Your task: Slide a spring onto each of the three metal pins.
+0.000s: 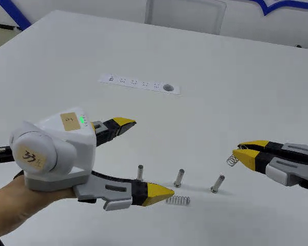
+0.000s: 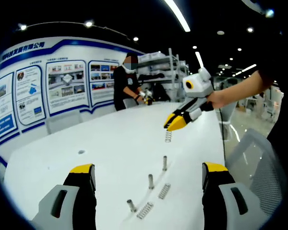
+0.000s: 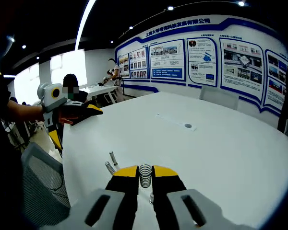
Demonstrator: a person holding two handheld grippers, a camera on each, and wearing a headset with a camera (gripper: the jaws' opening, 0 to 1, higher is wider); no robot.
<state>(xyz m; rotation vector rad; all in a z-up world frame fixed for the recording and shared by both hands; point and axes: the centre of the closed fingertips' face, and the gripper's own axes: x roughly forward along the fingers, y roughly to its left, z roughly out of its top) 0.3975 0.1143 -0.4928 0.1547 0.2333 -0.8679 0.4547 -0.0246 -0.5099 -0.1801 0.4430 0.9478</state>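
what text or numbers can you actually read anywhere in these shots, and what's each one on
"33", apparently handwritten, on the tan sticker on the round end of the left gripper.
The top sticker on that gripper: marks too faint to read.
The blue Chinese heading above the wall posters: seems to end "有限公司"; the rest is too small.
Poster text: too small to read.
The power strip: no readable marking.

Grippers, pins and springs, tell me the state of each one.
Left gripper: open, empty.
Right gripper: shut on a spring.
Pins: upright, all bare.
Loose springs: lying flat beside the pins.
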